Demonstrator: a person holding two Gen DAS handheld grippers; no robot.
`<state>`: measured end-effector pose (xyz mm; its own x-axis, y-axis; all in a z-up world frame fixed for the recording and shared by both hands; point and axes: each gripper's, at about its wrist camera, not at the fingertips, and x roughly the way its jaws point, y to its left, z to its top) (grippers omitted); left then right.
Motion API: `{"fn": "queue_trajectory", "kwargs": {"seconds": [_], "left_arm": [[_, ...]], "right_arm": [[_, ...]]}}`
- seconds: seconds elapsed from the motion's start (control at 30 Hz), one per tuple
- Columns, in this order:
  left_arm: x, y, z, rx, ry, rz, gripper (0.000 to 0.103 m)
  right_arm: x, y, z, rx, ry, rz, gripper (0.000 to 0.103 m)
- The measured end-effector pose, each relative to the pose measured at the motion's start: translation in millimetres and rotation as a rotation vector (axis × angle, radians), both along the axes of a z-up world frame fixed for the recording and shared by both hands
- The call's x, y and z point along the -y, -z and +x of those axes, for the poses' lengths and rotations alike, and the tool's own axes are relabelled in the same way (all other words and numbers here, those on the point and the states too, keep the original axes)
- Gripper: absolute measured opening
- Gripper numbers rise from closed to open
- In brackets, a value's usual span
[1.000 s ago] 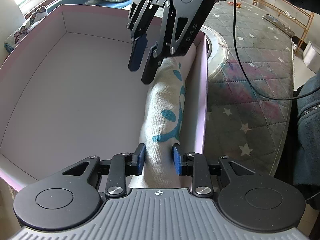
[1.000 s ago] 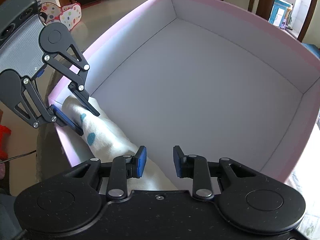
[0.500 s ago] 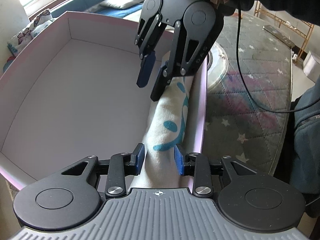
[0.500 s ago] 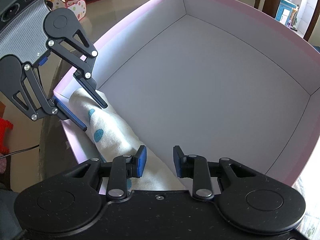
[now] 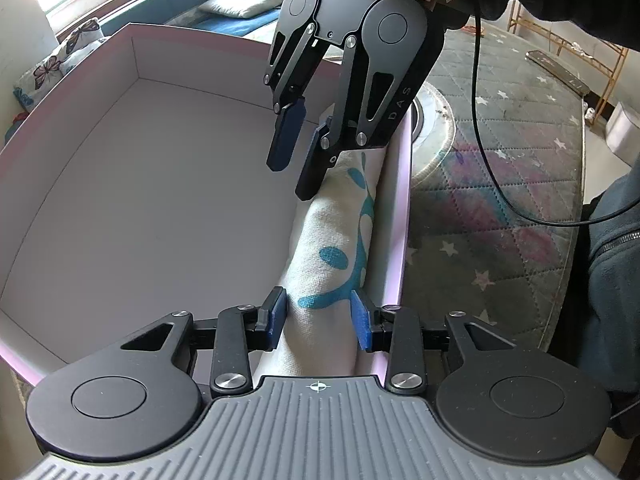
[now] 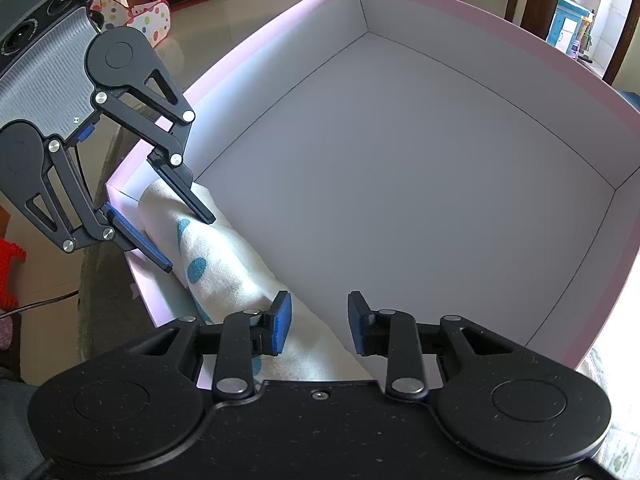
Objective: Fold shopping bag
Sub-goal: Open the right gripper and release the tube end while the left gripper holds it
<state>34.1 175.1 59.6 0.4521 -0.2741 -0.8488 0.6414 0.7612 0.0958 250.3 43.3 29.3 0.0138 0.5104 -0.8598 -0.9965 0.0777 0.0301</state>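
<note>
both sets of jaws stand parted, neither pressing on anything. left gripper [image 5: 319,317] straddles the near end of the folded shopping bag [image 5: 340,240], its blue pads [image 5: 277,317] just off the cloth on either side; these jaws have just been opening, with the bag between them. right gripper [image 5: 298,156] hangs over the bag's far end, with one finger beside the cloth and nothing between the pads. rolled into a long cream bundle with teal print, the bag lies inside the pink box [image 6: 400,184], along one side wall. under the box sits a quilted star-pattern cover [image 5: 500,184].
</note>
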Motion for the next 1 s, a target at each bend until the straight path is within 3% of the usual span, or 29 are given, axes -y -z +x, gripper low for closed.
{"fn": "queue_trajectory", "kwargs": {"seconds": [0.67,0.77,1.0], "left_arm": [[27.2,7.2,-16.9,-0.007,0.007,-0.008,0.038],[31.5,3.9,-23.1,0.031,-0.004,-0.009,0.037],[52.2,-14.9,-49.9,0.110,-0.011,-0.109,0.037]], "right_arm": [[-18.8,20.6,19.2,-0.013,-0.009,-0.011,0.037],[-23.8,25.4,21.4,-0.014,-0.020,-0.015,0.037],[-33.5,36.4,24.8,-0.021,-0.053,-0.030,0.037]]}}
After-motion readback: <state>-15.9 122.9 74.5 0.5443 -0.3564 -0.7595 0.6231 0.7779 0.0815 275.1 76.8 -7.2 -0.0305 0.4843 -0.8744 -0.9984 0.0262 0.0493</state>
